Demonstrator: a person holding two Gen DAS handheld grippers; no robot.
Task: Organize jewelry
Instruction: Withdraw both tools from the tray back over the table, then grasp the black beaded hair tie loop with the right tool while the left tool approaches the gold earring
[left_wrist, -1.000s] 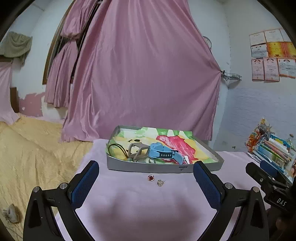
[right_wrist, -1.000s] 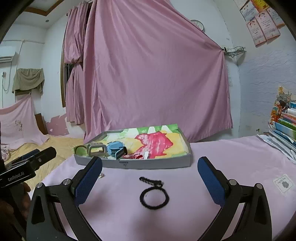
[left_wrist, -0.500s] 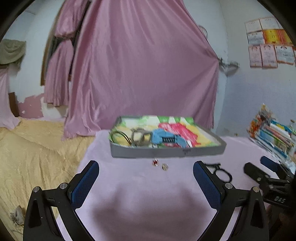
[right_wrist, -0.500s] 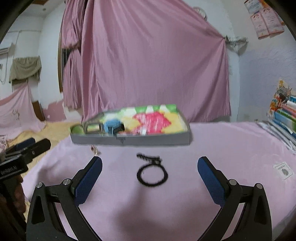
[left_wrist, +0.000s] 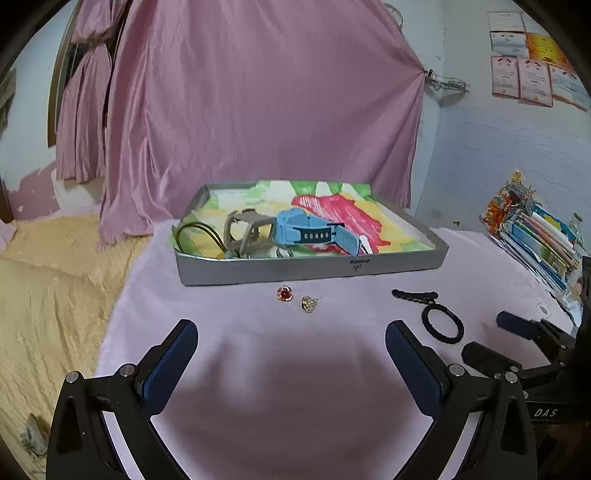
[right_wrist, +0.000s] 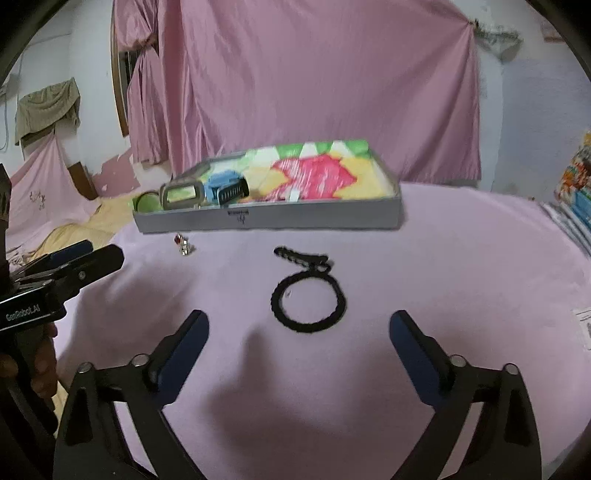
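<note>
Black bracelet (right_wrist: 308, 304) beside earrings (left_wrist: 297, 297), before gray tray (left_wrist: 310, 267)

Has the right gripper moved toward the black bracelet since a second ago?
Yes. In its own view the black bracelet now lies lower and larger, nearer the right gripper, whose jaws have just been closing, nothing between them.

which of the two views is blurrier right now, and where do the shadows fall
Right wrist view: softer, the grey tray and black bracelet smeared by motion blur; left wrist view: sharp, the red stud crisp; both views: a dark shadow on the pink cloth between the claw fingers, fisheye bending the edges.
</note>
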